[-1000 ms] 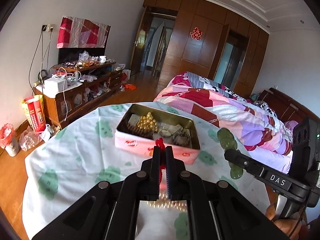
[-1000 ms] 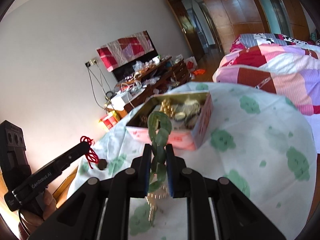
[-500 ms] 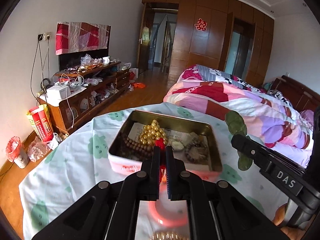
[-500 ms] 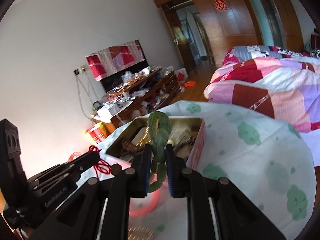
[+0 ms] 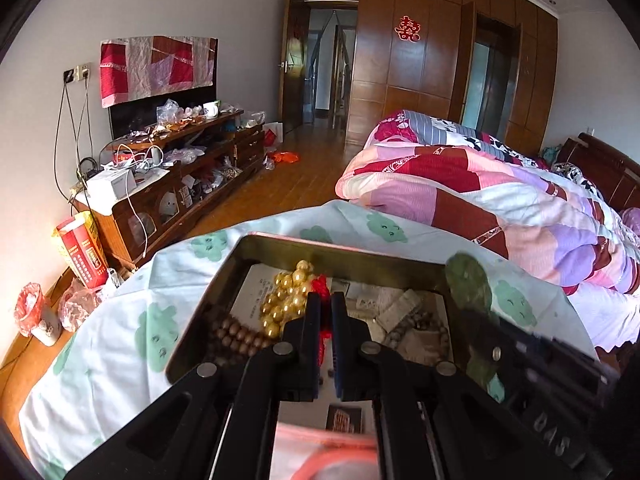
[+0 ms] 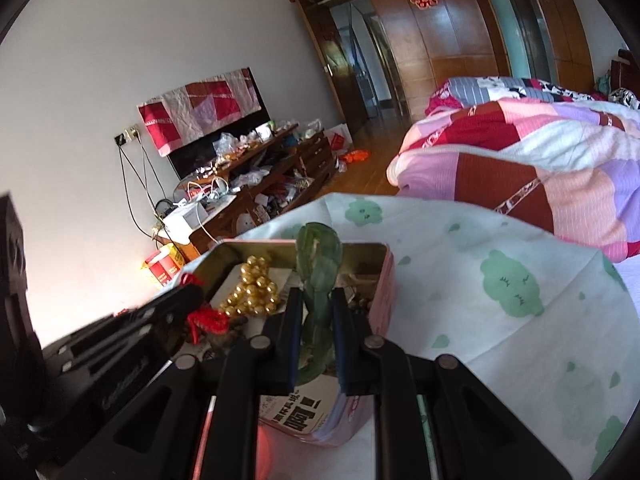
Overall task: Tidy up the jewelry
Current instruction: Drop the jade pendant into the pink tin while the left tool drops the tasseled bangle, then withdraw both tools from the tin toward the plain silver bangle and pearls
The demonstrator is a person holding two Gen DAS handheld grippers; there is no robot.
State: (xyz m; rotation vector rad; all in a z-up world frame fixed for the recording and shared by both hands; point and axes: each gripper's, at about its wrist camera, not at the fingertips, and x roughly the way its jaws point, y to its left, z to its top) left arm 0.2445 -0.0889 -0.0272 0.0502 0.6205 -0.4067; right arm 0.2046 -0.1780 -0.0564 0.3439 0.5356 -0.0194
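Tilting down over the tin (image 5: 224,276), left claw (image 5: 325,300) clenching red cord (image 5: 320,285), right claw (image 6: 316,300) green beads (image 6: 318,256).

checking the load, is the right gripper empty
No, the right gripper is shut on a green bead bracelet that sticks up between its fingers over the tin.

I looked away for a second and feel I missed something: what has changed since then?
Both grippers moved forward over the tin. The left gripper still clamps the red cord, and the right gripper still clamps the green bracelet. Nothing was let go; the gold beads stayed in the tin.
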